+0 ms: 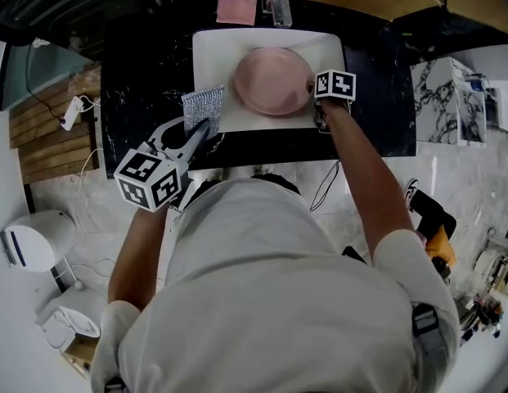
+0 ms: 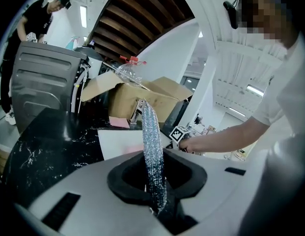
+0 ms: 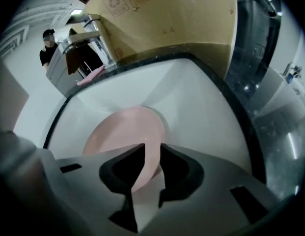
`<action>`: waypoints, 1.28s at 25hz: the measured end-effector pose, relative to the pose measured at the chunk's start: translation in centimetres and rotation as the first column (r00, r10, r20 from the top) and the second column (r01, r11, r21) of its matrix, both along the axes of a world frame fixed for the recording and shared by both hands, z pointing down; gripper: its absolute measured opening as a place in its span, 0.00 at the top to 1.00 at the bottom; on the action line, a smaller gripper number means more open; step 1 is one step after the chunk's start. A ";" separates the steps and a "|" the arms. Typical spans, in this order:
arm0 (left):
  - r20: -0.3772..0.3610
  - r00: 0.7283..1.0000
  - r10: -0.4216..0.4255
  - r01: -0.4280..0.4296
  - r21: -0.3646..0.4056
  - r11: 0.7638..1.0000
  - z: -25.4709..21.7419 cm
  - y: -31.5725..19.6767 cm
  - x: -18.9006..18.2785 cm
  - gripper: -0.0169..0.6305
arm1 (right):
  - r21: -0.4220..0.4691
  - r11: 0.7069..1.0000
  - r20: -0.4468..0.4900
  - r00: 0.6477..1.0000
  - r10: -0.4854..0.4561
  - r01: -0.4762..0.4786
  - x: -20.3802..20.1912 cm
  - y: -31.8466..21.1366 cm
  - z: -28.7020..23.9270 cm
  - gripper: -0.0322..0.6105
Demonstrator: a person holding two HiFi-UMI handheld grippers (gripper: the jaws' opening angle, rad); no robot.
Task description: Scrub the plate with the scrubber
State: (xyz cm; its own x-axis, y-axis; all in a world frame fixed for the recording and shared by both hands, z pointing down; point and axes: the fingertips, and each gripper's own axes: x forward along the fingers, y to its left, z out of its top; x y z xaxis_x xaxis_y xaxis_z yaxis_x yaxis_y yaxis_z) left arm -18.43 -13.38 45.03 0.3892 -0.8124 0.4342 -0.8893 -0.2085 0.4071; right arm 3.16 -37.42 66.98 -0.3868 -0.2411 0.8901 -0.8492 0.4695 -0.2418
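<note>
A pink plate (image 1: 272,80) lies in the white sink (image 1: 211,51). My right gripper (image 1: 316,105) is shut on the plate's near right rim; in the right gripper view the plate (image 3: 124,139) runs between the jaws, with my right gripper (image 3: 148,159) closed around its edge. The silver mesh scrubber (image 1: 203,103) hangs at the sink's left edge, held by my left gripper (image 1: 201,128). Seen from the left gripper view, the scrubber (image 2: 153,154) stands up edge-on between the jaws of my left gripper (image 2: 159,208).
A black marble counter (image 1: 143,97) surrounds the sink. Behind it lie a pink cloth (image 1: 236,11), a clear bottle (image 1: 280,6) and cardboard boxes (image 2: 142,100). A faucet (image 3: 91,31) stands at the sink's back. A person (image 2: 29,28) stands far off.
</note>
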 end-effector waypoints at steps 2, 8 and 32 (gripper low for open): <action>-0.006 1.000 0.026 -0.026 0.012 1.000 -0.1 -0.1 -0.1 0.87 | 0.042 0.999 0.011 1.000 -0.017 0.016 -0.3 0.5 -1.8 0.82; -0.018 0.993 0.114 -0.113 0.045 0.993 -0.9 0.1 -0.6 0.87 | 0.224 0.969 0.025 0.994 -0.108 0.100 -1.9 4.2 -9.2 0.82; 0.089 0.968 0.236 -0.245 0.115 0.963 -2.7 9.9 3.1 0.87 | 0.692 0.709 0.072 0.963 -0.258 0.138 0.0 32.2 -25.4 0.82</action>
State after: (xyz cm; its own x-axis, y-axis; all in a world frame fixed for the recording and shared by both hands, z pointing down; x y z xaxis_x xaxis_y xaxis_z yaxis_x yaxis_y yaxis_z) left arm -15.31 -3.53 42.35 0.5503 -0.7482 0.3706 -0.8333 -0.4644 0.2999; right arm 3.20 -5.26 41.63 -0.6103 -0.6553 0.4450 -0.6976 0.7108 0.0900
